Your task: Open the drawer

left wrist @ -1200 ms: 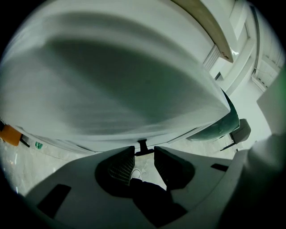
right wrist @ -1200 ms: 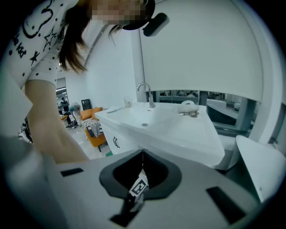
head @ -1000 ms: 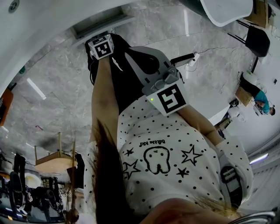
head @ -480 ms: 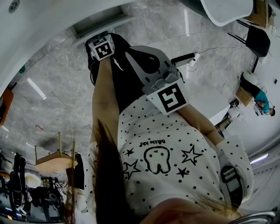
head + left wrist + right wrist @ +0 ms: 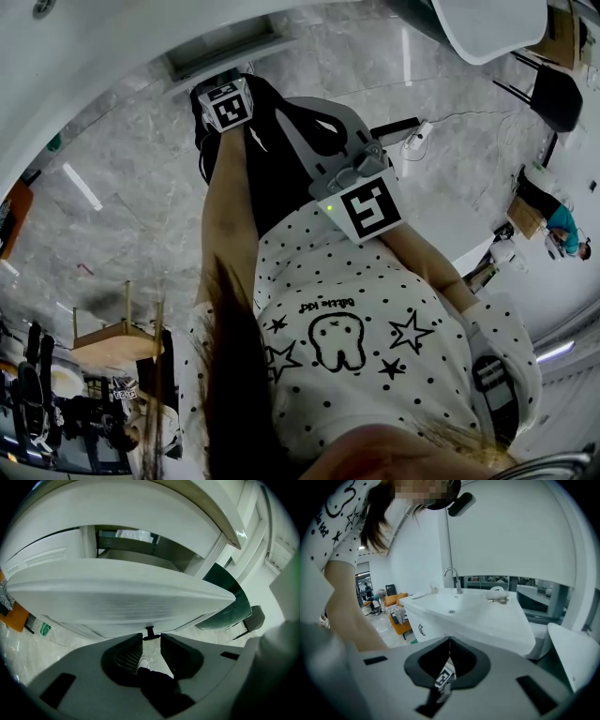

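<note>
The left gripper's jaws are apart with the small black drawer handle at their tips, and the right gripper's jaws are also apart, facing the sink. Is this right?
Not fully. The right gripper has its jaws together, not apart, as the right gripper view shows; it does face the sink. The left gripper has its jaws apart, though they have just been closing, with the handle at their tips.

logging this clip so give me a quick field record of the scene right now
left gripper: open, jaws have just been closing
handle: small, black, between the left jaw tips, not yet pinched
drawer front: white, close ahead of left gripper
right gripper: shut, empty, faces the sink
drawer state: cannot tell
</note>
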{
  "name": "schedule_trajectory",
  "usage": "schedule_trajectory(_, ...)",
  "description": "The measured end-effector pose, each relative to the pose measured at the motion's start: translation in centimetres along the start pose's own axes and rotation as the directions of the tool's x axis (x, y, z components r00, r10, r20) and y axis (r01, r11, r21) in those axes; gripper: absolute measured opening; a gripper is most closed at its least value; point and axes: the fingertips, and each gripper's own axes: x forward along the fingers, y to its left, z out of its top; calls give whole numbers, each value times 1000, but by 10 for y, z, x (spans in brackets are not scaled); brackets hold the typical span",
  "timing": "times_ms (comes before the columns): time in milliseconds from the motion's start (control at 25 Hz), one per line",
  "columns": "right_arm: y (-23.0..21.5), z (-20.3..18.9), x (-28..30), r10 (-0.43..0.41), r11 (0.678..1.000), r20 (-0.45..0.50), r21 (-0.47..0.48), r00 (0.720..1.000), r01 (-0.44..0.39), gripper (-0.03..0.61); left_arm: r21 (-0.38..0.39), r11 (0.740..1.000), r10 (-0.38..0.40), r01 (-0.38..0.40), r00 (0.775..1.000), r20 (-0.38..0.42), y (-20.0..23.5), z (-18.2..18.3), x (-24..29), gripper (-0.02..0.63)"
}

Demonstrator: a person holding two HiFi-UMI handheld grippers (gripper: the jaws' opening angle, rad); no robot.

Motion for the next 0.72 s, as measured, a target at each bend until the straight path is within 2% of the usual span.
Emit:
schedule_trajectory(200,-2,3,1,0,1000,1,19,1000,0,14,-42,999,-8,7,1000,-1,0,1,-7,110)
schedule_trajectory(240,-3,4,2,1,1000,3,20,1000,-1,14,-52,999,1,-1,1000,6,2,2,-9,94)
schedule_trajectory(280,-3,6,2,3,1000,6,20,1000,-3,14,-58,998,15,-14,1000,15,4,5,-12,21)
schedule_trajectory(720,-6,13,-3,4,999,42,32,999,-5,12,-42,999,33,-32,999,25,3,12,-33,5)
